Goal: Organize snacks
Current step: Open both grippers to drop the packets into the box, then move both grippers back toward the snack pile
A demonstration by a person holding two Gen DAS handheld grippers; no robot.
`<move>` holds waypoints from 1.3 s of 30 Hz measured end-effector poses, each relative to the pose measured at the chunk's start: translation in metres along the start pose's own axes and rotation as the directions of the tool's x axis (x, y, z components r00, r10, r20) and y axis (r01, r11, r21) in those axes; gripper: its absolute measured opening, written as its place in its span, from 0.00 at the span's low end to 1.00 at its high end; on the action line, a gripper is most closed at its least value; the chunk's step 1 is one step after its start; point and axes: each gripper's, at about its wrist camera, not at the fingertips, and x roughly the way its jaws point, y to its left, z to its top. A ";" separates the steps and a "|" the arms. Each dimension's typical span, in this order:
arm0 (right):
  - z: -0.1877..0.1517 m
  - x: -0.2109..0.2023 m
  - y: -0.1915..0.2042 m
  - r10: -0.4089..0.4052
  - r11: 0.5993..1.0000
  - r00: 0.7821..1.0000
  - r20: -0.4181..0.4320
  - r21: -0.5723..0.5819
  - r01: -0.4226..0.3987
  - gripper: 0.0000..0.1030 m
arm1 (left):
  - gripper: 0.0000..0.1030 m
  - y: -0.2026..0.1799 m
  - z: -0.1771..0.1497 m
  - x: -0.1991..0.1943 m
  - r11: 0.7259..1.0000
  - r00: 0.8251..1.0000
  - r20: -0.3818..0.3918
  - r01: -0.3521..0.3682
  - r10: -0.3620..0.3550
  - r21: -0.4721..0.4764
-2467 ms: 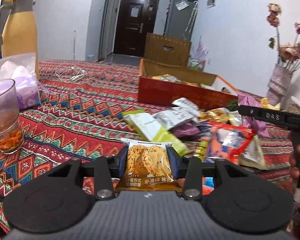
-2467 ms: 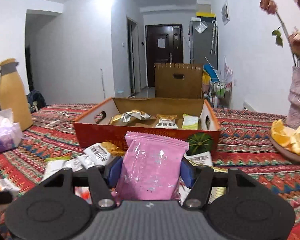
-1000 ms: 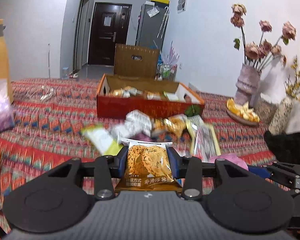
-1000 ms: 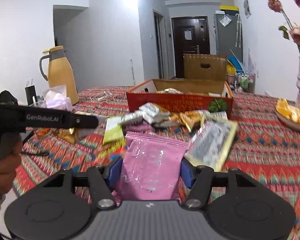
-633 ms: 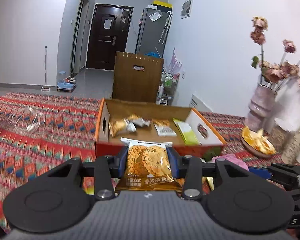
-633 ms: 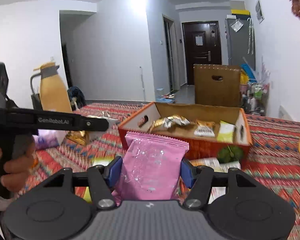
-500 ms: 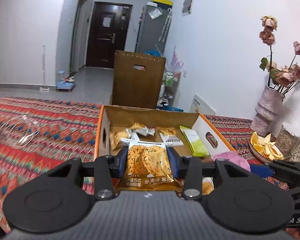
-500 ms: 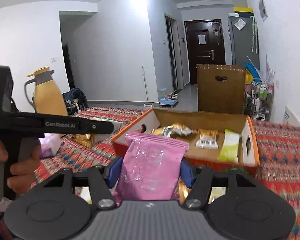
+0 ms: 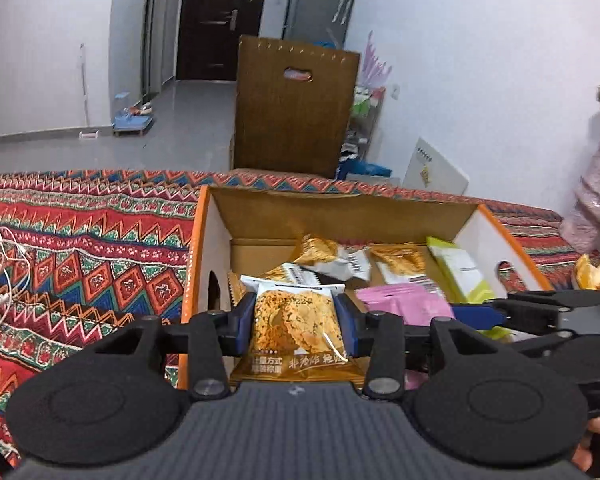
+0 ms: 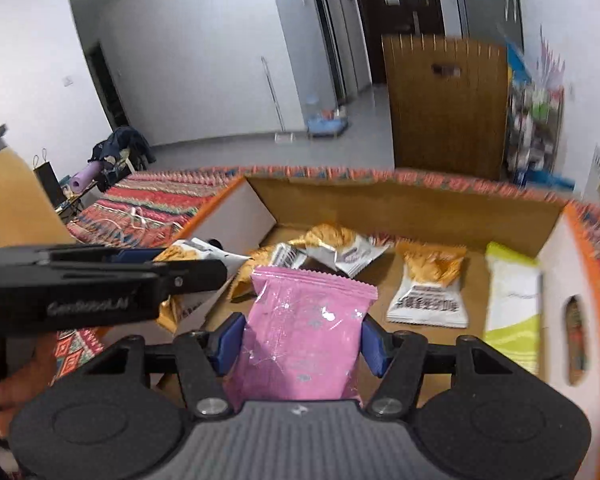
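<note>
Striped cloth (image 9: 80, 240), probably earphones (image 9: 0, 276), left view only

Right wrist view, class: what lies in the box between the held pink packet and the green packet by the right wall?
One white-and-gold snack packet lies flat on the box floor between the pink packet and the green packet.
</note>
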 end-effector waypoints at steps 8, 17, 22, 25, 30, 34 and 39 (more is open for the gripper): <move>-0.001 0.035 0.010 -0.037 0.999 0.998 -0.045 -0.035 0.035 0.61 | 0.51 0.009 -0.003 0.020 1.000 1.000 -0.010 0.021 -0.021 0.000; 0.002 0.016 0.013 -0.045 0.998 0.999 -0.011 -0.055 0.044 0.62 | 0.51 0.010 -0.001 0.003 1.000 1.000 0.002 0.017 -0.017 0.004; 0.001 -0.016 0.014 -0.082 0.994 0.996 0.023 -0.067 0.083 0.63 | 0.52 0.004 0.000 -0.024 1.000 1.000 0.025 0.009 -0.010 0.017; -0.003 -0.042 0.019 -0.090 0.992 0.995 0.044 -0.084 0.093 0.63 | 0.56 -0.003 -0.002 -0.048 1.000 0.999 0.044 0.007 -0.008 0.028; -0.013 -0.098 0.026 -0.120 0.986 0.987 0.104 -0.107 0.131 0.70 | 0.69 -0.021 -0.013 -0.101 0.998 0.995 0.100 0.001 -0.007 0.062; -0.029 -0.150 0.028 -0.129 0.985 0.979 0.160 -0.096 0.146 0.73 | 0.75 -0.033 -0.027 -0.143 0.996 0.990 0.140 -0.010 -0.003 0.087; -0.062 -0.209 0.033 -0.169 0.974 0.958 0.231 -0.107 0.198 0.80 | 0.86 -0.048 -0.056 -0.198 0.996 0.981 0.196 -0.016 -0.002 0.091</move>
